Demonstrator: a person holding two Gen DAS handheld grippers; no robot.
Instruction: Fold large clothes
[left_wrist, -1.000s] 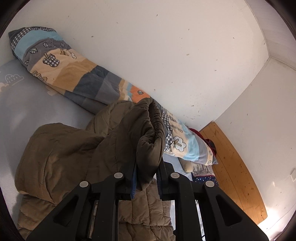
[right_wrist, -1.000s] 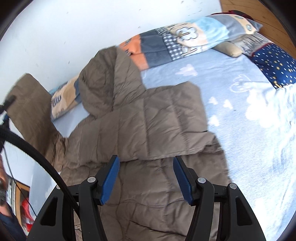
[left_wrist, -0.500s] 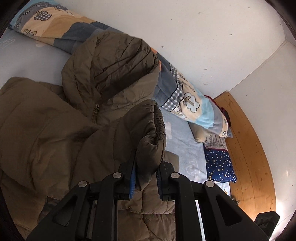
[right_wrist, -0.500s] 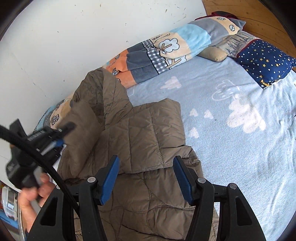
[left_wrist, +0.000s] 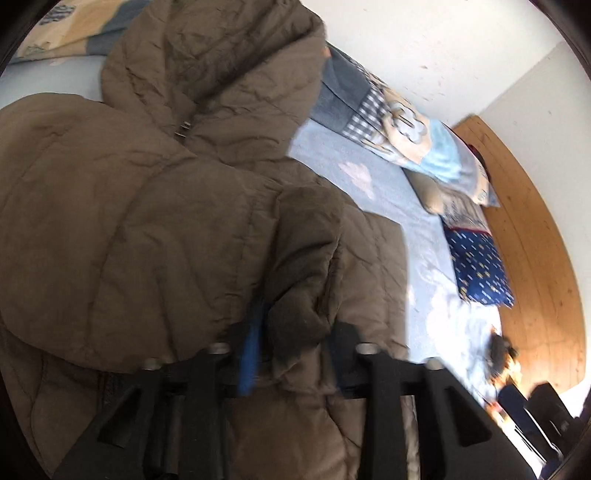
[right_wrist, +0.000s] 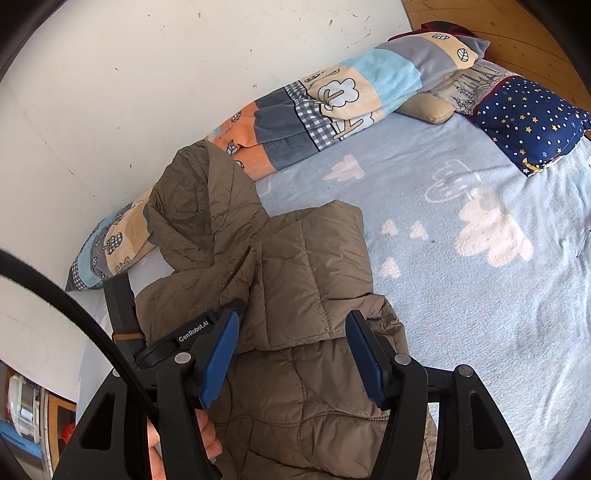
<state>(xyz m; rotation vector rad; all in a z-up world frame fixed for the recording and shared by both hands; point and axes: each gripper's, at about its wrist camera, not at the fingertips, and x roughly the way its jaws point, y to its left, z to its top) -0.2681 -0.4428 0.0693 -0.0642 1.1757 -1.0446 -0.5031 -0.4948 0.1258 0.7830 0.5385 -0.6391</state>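
Observation:
A brown quilted hooded jacket (right_wrist: 295, 280) lies on the light blue bed sheet (right_wrist: 461, 295), hood (right_wrist: 199, 206) toward the wall. One sleeve (right_wrist: 317, 258) is folded across its body. My left gripper (left_wrist: 291, 332) is shut on the other sleeve's cuff (left_wrist: 303, 266) and holds it low over the jacket's body (left_wrist: 129, 240). That view is blurred. The left gripper (right_wrist: 207, 332) also shows in the right wrist view, beside my own left finger. My right gripper (right_wrist: 291, 354) is open and empty just above the jacket's lower part.
A long patchwork bolster (right_wrist: 332, 99) lies along the white wall (right_wrist: 147, 74). A navy star pillow (right_wrist: 528, 122) and a beige cushion (right_wrist: 428, 107) sit at the head of the bed by a wooden headboard (left_wrist: 535, 221). Dark objects (left_wrist: 539, 406) sit past the bed's edge.
My left gripper has carried the sleeve cuff down and across over the jacket's body, toward my right gripper. The right gripper has stayed open above the jacket, drawing back slightly.

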